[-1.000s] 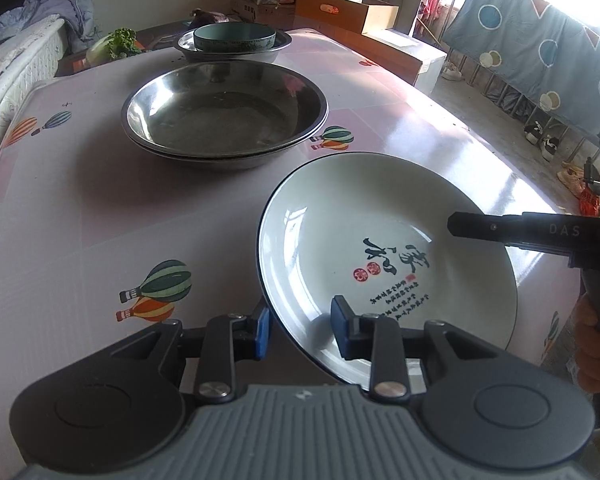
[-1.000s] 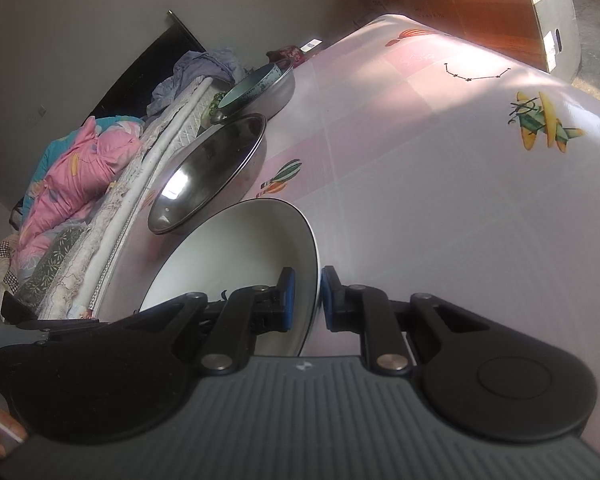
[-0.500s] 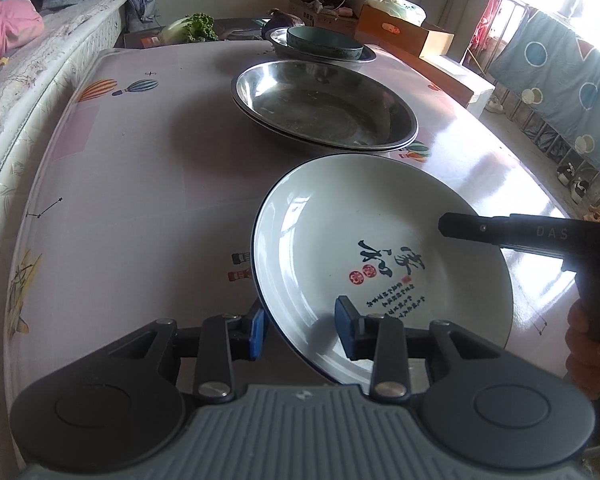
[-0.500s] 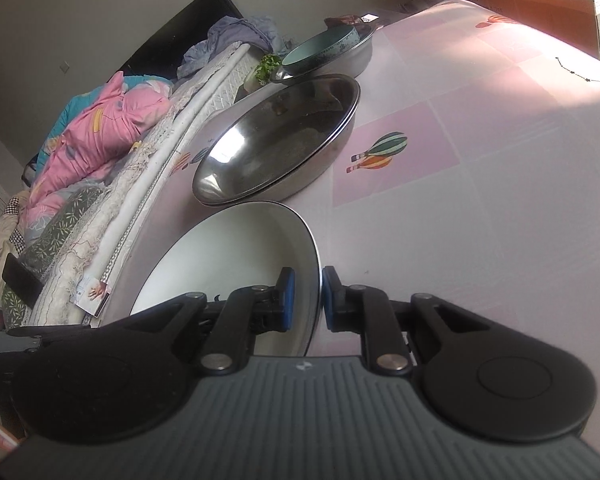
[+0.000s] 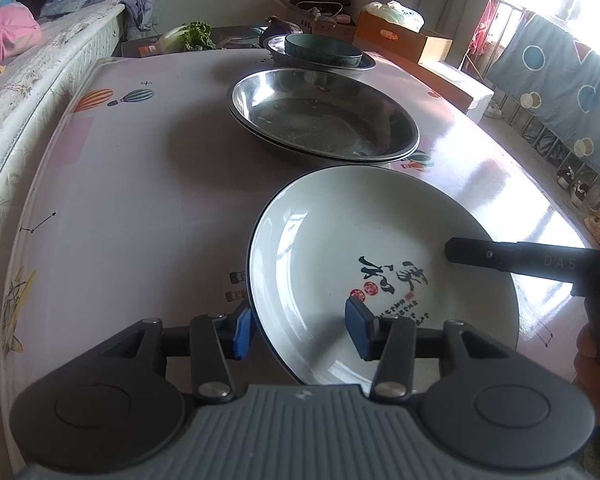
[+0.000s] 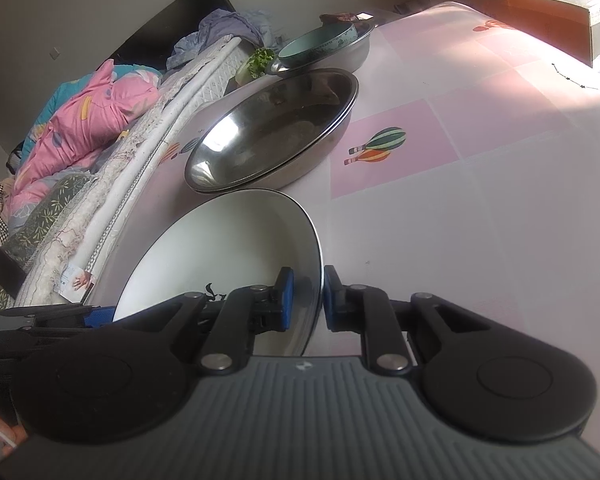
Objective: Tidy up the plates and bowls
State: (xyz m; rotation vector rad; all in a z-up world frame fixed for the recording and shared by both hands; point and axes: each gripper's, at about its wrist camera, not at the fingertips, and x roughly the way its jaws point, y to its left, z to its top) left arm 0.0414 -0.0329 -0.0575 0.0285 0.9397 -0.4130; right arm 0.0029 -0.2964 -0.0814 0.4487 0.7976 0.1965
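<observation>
**A:** Talk me through your hands, starting at the tips.

**B:** My right gripper (image 6: pixel 305 297) is clamped on the rim of the white plate (image 5: pixel 380 264), one blue pad inside the rim and one under it. My left gripper (image 5: pixel 300 330) has just been opening: its jaws straddle the near rim of the same plate, but the pads stand clear of it on both sides. So the left has let go and the right carries the plate alone.

**A:** Where is the plate?

**B:** Held tilted over the near part of the table (image 5: pixel 120 208), just in front of the stacked steel basins (image 5: pixel 324 120). Whether its underside touches the tabletop, I cannot tell.

**A:** How far along are we?

**B:** Partway, I'd judge. Two steel basins are nested already, and behind them a teal bowl (image 5: pixel 322 50) sits inside another steel basin (image 5: pixel 364 65). This plate is the only piece not yet placed; it still needs a spot.

**A:** And the plate itself?

**B:** Shallow, glossy white with a thin dark edge, black brush characters and small red seals printed in the well. It looks clean and empty.
</observation>
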